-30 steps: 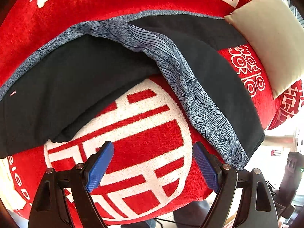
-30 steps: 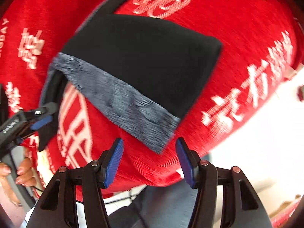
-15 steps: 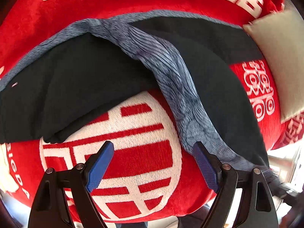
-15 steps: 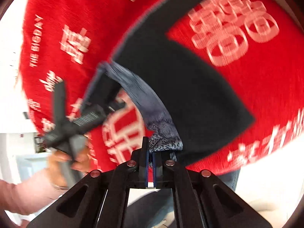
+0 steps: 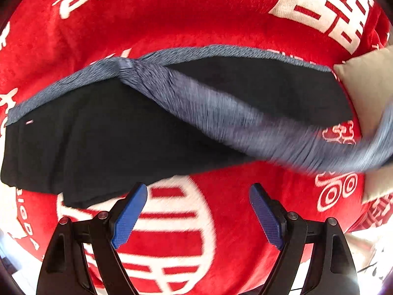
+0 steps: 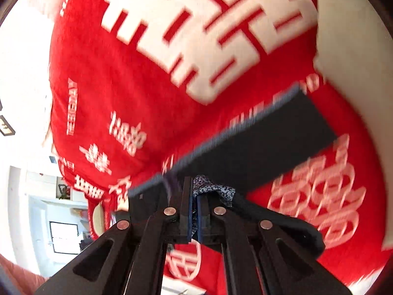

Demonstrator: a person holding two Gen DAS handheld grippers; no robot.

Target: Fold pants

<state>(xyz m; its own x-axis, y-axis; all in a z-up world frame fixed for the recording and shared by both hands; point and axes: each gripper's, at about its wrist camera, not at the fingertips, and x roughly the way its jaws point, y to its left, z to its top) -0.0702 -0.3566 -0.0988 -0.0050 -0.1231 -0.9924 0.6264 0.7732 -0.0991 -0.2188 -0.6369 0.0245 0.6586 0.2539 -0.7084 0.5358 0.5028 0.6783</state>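
Note:
Black pants point(image 5: 103, 135) with a grey-blue patterned side stripe point(image 5: 221, 113) lie on a red blanket point(image 5: 172, 12). In the left wrist view my left gripper point(image 5: 197, 211) is open and empty, just in front of the pants' near edge. One leg's stripe stretches blurred toward the right edge. In the right wrist view my right gripper point(image 6: 193, 196) is shut on the patterned hem of the pants point(image 6: 213, 189) and holds it lifted; the other black leg point(image 6: 258, 145) lies flat beyond.
The red blanket point(image 6: 122, 78) bears large white characters and covers a bed. A beige pillow point(image 5: 368, 86) lies at the right beside the pants. A room with white furniture point(image 6: 49, 196) shows at the left of the right wrist view.
My right gripper, shut on the leg's hem, has carried it up and across, so the striped leg now stretches right. My left gripper has moved closer to the pants, still open.

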